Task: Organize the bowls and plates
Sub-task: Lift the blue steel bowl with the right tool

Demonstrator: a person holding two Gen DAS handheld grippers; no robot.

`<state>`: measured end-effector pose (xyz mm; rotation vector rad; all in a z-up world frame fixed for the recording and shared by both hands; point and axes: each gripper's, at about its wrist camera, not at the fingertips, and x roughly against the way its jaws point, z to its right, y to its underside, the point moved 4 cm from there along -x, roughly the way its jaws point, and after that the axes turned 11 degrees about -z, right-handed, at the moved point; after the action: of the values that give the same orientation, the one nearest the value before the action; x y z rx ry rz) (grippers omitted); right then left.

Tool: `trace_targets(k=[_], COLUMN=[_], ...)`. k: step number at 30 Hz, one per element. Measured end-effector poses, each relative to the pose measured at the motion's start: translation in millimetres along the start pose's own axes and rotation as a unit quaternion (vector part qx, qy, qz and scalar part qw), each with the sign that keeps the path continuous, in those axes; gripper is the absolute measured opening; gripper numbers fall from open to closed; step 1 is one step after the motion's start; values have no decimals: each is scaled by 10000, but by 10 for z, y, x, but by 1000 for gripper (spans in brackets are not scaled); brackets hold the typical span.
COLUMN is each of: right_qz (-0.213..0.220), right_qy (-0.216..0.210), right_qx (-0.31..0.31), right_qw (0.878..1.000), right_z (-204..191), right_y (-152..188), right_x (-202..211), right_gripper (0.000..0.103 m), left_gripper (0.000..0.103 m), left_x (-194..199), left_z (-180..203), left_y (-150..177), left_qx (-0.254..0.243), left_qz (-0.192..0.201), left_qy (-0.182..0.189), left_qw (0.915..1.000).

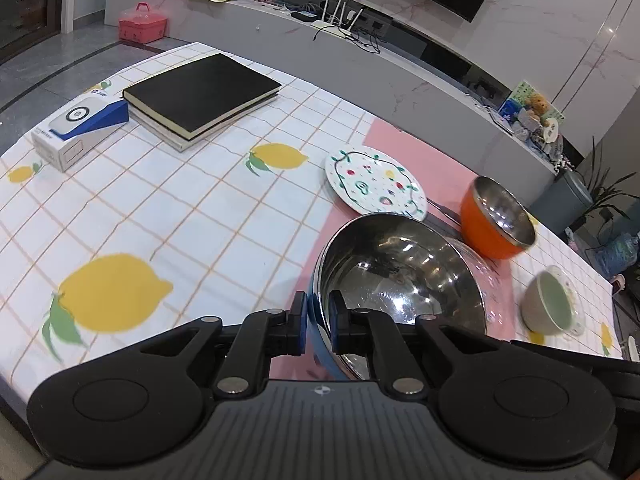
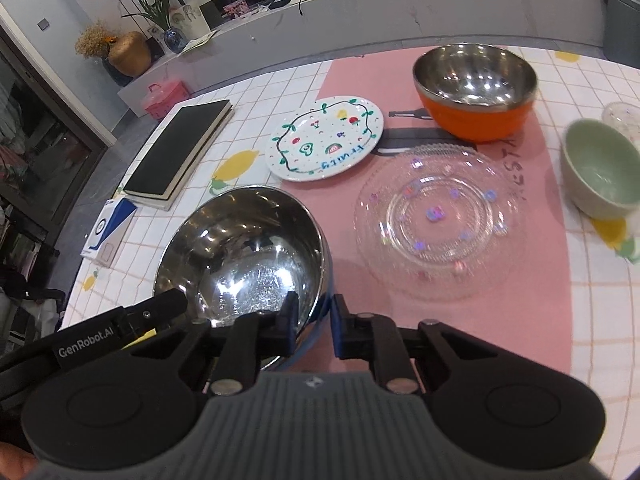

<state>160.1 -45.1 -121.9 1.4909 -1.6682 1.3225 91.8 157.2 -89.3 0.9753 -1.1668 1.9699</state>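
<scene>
- The left tool (image 1: 319, 322) is clamped on the rim of a large blue-sided stainless steel bowl (image 1: 400, 276), with one pad outside the wall and the other inside.
- The right tool (image 2: 315, 326) grips the same bowl (image 2: 244, 248) at its rim, likewise with one pad inside and one outside; the left tool's arm (image 2: 120, 328) shows at the bowl's near left edge.
- The bowl is tilted, its shiny inside facing the cameras, above the border between a pink mat (image 2: 480, 320) and the white grid-patterned cloth with yellow lemons (image 1: 160, 220) that covers the tabletop.
- A white round plate painted with fruits and a green vine (image 2: 326, 142) lies flat on the tabletop beyond the bowl, partly on the mat.
- A clear glass plate with small coloured dots (image 2: 436, 220) lies on the mat, just right of the steel bowl.
- An orange bowl with a steel lining (image 2: 476, 90) stands upright at the mat's far side, behind the glass plate.
- A pale green ceramic bowl (image 2: 604, 172) sits on the cloth well to the right.
- A black hardcover book stacked on another book (image 1: 200, 94) lies at the far left, and a white and blue box (image 1: 80, 130) rests beside it.
</scene>
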Motion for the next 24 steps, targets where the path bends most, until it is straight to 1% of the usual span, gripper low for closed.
trace_targets(k=[7, 13, 17, 24], right_qz=[-175, -269, -321, -387], right_qy=[-166, -145, -203, -210], right_qx=[-335, -437, -458, -498], right_qw=[9991, 9986, 9982, 9978], right_z=[165, 251, 280, 315], right_y=[364, 608, 714, 787], right_x=[180, 241, 247, 198], right_gripper=[15, 15, 16, 15], left_gripper=[11, 11, 11, 11], left_x=[137, 142, 143, 112], left_z=[104, 153, 157, 194], left_y=[307, 520, 613, 704], left_qx=[-192, -297, -302, -426], left_qz=[-223, -415, -494, -582], left_qy=[-45, -129, -228, -411], left_qw=[9996, 9986, 9981, 9965])
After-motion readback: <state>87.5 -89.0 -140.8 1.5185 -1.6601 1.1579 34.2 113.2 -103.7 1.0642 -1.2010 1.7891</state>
